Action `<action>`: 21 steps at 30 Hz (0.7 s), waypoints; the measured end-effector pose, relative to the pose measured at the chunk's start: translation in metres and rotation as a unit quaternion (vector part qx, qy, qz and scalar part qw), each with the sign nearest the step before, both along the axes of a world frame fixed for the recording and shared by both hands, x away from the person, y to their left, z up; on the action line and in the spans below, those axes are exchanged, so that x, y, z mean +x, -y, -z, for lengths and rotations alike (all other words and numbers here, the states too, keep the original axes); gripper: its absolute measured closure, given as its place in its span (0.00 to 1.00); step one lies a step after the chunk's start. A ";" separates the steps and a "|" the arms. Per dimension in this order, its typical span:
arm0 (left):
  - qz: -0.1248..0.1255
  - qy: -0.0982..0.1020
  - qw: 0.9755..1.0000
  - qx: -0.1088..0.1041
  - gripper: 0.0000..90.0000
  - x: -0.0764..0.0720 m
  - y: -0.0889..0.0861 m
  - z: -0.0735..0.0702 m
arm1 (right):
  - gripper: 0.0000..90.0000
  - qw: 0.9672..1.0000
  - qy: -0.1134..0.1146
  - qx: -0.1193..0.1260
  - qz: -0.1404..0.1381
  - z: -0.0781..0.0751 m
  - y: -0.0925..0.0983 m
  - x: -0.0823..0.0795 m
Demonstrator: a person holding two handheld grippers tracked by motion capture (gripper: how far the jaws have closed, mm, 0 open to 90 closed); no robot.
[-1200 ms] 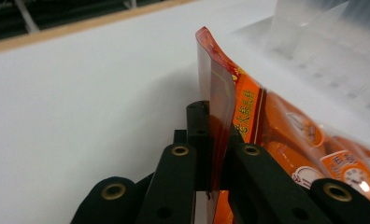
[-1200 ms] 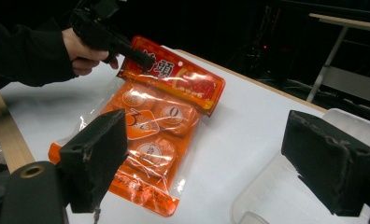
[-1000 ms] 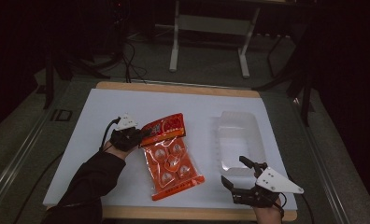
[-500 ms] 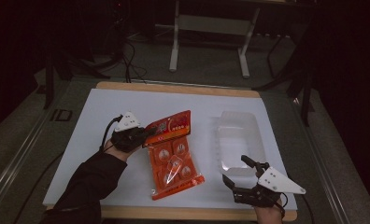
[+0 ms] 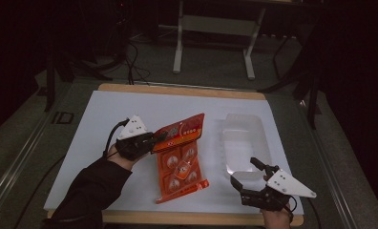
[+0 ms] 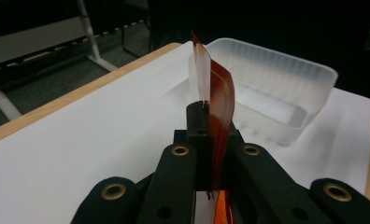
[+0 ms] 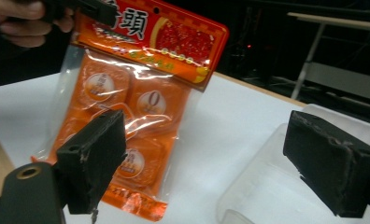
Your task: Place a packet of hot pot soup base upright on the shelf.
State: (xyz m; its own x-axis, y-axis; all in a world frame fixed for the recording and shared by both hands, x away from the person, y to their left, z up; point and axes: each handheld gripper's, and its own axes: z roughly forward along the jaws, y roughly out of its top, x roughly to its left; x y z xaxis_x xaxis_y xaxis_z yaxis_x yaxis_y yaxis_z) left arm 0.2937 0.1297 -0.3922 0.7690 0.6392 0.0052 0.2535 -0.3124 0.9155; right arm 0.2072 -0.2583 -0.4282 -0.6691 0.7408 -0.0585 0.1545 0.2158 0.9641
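My left gripper (image 5: 154,139) pinched the pouch's (image 5: 180,160) stiff header, jaws tight; the pouch hung limp, light and crinkly, just left of the tray (image 5: 244,138). Right gripper (image 5: 246,172) gaped empty at the tray's near end.

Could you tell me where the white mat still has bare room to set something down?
Free: the far strip of the white mat beyond the orange packet, and its left side. Crowded: between packet and clear tray.
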 end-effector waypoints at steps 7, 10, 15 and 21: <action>0.016 0.009 1.000 0.001 1.00 -0.009 0.007 -0.011 | 0.15 1.000 -0.002 0.001 -0.003 -0.001 0.000 0.001; 0.022 0.013 1.000 0.001 1.00 -0.014 0.010 -0.013 | 0.14 1.000 -0.003 -0.002 -0.004 0.000 -0.001 0.000; 0.032 0.025 0.999 0.002 1.00 -0.022 0.014 -0.019 | 0.14 1.000 -0.003 0.005 -0.003 -0.002 0.001 -0.001; 0.047 0.036 0.998 -0.007 1.00 -0.032 0.018 -0.027 | 0.12 1.000 0.000 0.007 0.006 -0.005 0.002 0.000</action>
